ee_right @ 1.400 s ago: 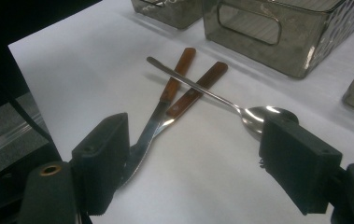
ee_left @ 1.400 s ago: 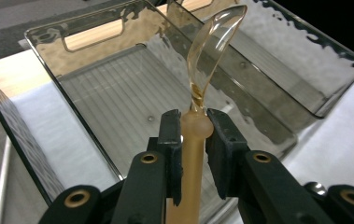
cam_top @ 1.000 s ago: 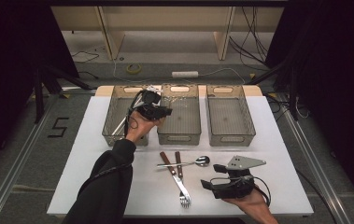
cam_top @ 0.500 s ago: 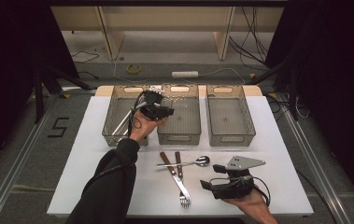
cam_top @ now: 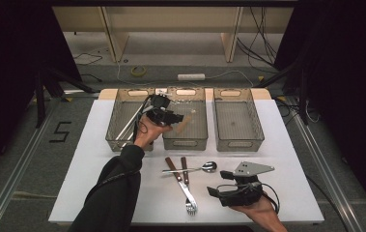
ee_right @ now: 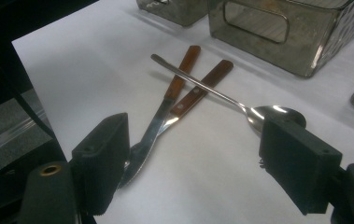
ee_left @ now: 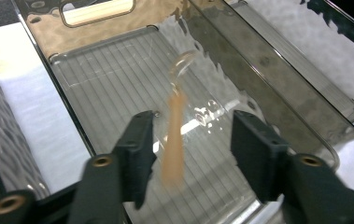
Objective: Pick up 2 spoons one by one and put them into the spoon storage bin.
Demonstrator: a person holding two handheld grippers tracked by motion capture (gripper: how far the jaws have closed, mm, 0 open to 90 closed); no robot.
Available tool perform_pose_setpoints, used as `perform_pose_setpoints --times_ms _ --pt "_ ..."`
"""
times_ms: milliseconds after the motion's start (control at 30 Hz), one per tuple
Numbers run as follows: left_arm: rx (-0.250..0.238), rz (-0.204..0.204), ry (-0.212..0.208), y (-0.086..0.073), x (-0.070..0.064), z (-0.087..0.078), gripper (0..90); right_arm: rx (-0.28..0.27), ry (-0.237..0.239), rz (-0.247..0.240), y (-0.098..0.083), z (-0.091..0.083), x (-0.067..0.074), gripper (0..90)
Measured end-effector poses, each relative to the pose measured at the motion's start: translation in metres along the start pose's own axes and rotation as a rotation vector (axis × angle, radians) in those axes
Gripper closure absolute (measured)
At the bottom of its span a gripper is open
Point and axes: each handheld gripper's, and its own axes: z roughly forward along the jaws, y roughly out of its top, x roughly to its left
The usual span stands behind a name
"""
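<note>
My left gripper [cam_top: 176, 117] hangs open over the middle tray [cam_top: 197, 141]. Between its jaws a wood-handled spoon [ee_left: 174, 149] is blurred and loose, its clear bowl toward the tray floor [ee_left: 109, 88]; the same spoon [cam_top: 186, 121] pokes out past the jaws from above. My right gripper [cam_top: 219, 184] stands open low over the white table, near its front edge. Just beyond its jaws lie a wood-handled knife [ee_right: 165, 107], a wood-handled fork [ee_right: 198, 91] and a metal spoon [ee_right: 221, 95] crossed over them. My right gripper [ee_right: 193, 140] touches none of them.
Three grey mesh trays stand in a row at the back of the white table [cam_top: 89, 164]. The left tray [cam_top: 118, 140] holds long metal utensils, and the right tray [cam_top: 236, 140] has nothing in it. Knife, fork and spoon [cam_top: 190, 169] lie front centre.
The left gripper has stayed over the middle tray and let go of the wood-handled spoon, which now shows loose beyond its jaws. The right gripper has not moved.
</note>
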Motion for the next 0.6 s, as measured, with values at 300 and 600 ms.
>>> perform_pose_setpoints --times_ms 300,600 --pt "0.079 0.118 -0.047 -0.014 -0.023 -0.028 29.8 0.001 -0.006 0.004 0.000 0.000 -0.001 25.6" --pt "0.152 0.224 -0.056 -0.040 -0.042 -0.037 24.4 -0.002 -0.008 0.002 0.000 0.000 0.000 25.5"
